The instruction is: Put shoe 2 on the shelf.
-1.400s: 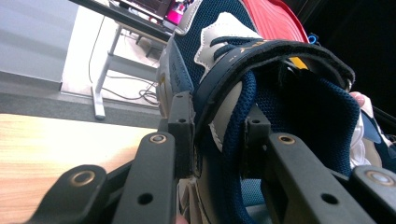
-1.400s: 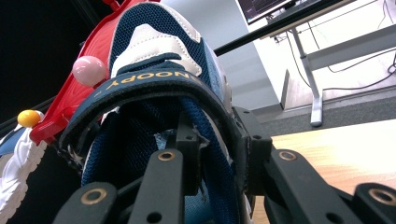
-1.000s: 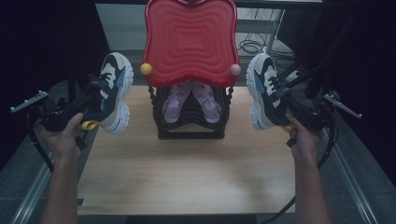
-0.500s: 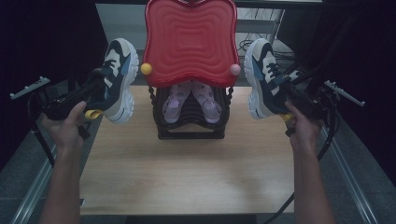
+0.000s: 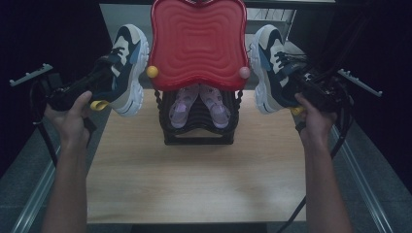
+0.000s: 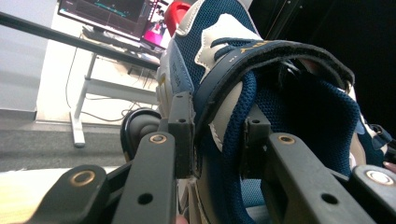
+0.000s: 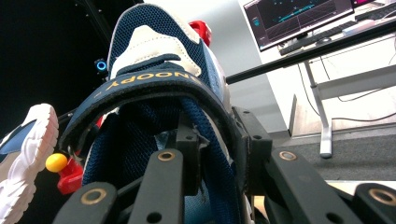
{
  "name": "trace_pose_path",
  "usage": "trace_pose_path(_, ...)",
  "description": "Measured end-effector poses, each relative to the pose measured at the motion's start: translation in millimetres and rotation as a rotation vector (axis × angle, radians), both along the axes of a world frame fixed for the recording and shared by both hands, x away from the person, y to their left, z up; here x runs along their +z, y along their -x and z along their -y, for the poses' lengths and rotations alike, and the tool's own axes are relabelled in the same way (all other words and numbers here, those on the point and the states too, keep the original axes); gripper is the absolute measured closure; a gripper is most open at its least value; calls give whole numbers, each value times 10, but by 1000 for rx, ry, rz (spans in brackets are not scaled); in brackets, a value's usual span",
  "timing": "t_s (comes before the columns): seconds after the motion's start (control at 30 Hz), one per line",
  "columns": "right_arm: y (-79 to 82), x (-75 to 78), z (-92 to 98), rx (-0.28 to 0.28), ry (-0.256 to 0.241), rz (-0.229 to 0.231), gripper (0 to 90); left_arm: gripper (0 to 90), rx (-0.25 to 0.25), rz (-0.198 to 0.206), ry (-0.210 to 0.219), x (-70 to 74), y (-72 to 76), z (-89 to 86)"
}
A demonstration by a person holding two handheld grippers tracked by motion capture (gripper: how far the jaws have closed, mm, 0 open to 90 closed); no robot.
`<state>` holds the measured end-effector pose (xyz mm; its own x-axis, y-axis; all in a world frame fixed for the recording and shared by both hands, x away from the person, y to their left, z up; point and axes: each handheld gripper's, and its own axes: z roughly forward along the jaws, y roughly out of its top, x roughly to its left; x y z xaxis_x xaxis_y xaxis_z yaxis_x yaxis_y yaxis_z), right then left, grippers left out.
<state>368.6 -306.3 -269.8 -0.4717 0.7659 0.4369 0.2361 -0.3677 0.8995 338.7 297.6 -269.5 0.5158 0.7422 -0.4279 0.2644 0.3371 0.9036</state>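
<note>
The left tongs (image 5: 99, 83) are clamped on the collar of the left sneaker (image 5: 125, 68), one jaw inside the opening and one outside against the padded wall. That shoe is lifted above the worktop (image 5: 194, 179); its long axis runs away from the tongs, toe up and forward, white sole turned toward the red rack top (image 5: 197, 43) just beside it.

The right tongs (image 5: 297, 88) are closed the same way on the collar of the right sneaker (image 5: 272, 68), also raised, toe pointing up and away, sole facing the rack from the other side.

Between the two pairs of tongs, under the red top, the black rack (image 5: 197, 124) holds a pair of small purple shoes (image 5: 197, 104), toes down toward the person.
</note>
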Motion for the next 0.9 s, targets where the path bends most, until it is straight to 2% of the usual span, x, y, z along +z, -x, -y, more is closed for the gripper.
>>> trace_pose_path(0.17,-44,106,-57,5,1,0,741,723,9,12,-5,137,-59,25)
trace_pose_path(0.3,-54,254,-88,7,8,12,740,723,11,19,-19,253,-117,74)
trace_pose_path(0.43,-89,387,-128,17,3,14,740,723,-3,20,-6,350,-189,128)
trace_pose_path(0.63,-149,586,-255,25,34,10,739,723,10,36,-36,530,-243,240)
trace_pose_path(0.73,-197,684,-307,29,36,3,739,724,16,47,-65,644,-260,308)
trace_pose_path(0.9,-275,818,-412,43,30,-7,739,724,-19,43,-69,758,-327,413)
